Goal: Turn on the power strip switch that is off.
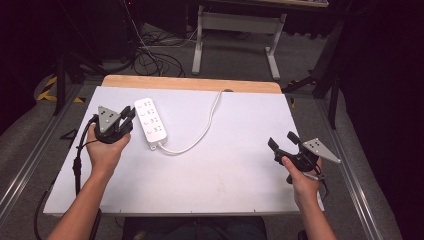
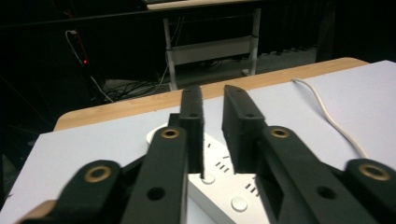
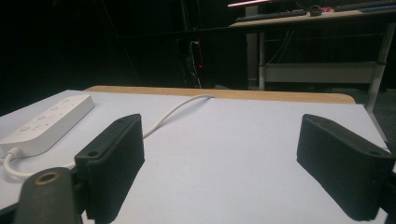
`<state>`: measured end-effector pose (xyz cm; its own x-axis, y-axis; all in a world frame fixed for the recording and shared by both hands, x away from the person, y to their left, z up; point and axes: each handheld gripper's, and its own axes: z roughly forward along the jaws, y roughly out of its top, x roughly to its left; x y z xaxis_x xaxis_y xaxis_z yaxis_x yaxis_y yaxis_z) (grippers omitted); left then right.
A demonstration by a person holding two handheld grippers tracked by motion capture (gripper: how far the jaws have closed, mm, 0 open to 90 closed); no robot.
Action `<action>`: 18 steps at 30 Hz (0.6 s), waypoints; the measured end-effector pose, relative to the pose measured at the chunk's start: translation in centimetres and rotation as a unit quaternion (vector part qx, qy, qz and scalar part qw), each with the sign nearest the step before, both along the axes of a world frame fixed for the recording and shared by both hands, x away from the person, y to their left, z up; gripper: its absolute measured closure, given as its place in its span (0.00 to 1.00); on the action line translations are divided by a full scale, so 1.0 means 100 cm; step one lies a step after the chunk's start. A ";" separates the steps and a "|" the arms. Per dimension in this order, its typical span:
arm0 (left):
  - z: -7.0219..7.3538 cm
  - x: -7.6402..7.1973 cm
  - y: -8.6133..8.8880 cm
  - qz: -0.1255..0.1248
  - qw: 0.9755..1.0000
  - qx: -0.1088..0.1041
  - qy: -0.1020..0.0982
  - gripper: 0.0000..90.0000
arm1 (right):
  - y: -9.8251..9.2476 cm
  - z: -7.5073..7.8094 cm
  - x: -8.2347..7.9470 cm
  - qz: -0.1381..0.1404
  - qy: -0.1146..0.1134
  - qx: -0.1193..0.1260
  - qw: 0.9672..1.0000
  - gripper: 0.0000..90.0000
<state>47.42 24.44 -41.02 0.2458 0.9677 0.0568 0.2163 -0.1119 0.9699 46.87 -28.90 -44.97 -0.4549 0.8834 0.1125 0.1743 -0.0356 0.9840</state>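
**Power strip under the left fingers, right fingers spread over bare board**

The left gripper (image 1: 127, 118) hangs at the near-left edge of the white power strip (image 1: 151, 121), its black fingers (image 2: 192, 130) nearly together with only a narrow slot between them, clamped on nothing. In the left gripper view the strip (image 2: 224, 186) lies directly beneath and just beyond the fingertips, its round buttons and socket slits showing in the gap.

The right gripper (image 1: 285, 142) sits well apart from the strip, near the right edge of the surface (image 1: 235, 150); its fingers (image 3: 114, 158) are spread wide, with open white board between and ahead of them. From there the strip (image 3: 46, 123) lies far off to the left of the fingers.

The strip is a smooth, rounded-corner plastic bar. Its white cord (image 1: 197, 132) loops from the near end and curves away to the far edge, crossing the open middle. The surface is a matte white sheet with a pale wooden strip (image 1: 192, 82) along its far edge. The fingers are blocky, dull black pads with ribbed inner faces.
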 end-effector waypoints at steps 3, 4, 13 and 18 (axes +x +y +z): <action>0.000 -0.006 0.003 0.007 1.000 -0.007 0.004 0.80 | 0.000 0.000 0.000 0.001 0.001 0.000 1.000 0.17; 0.000 -0.009 0.007 0.014 1.000 -0.012 0.002 0.80 | 0.001 0.000 0.000 0.001 0.000 0.000 1.000 0.17; 0.001 -0.022 0.015 0.030 0.999 -0.025 -0.001 0.69 | 0.000 0.000 0.000 0.000 0.000 0.000 1.000 0.17; 0.001 -0.027 0.017 0.034 0.999 -0.028 -0.001 0.64 | 0.001 0.000 0.000 0.001 0.000 0.000 1.000 0.17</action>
<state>44.68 26.13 -40.87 0.1787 0.9839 0.0030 0.2197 -0.0429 0.9746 46.85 -28.84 -44.98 -0.4562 0.8826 0.1132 0.1753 -0.0356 0.9839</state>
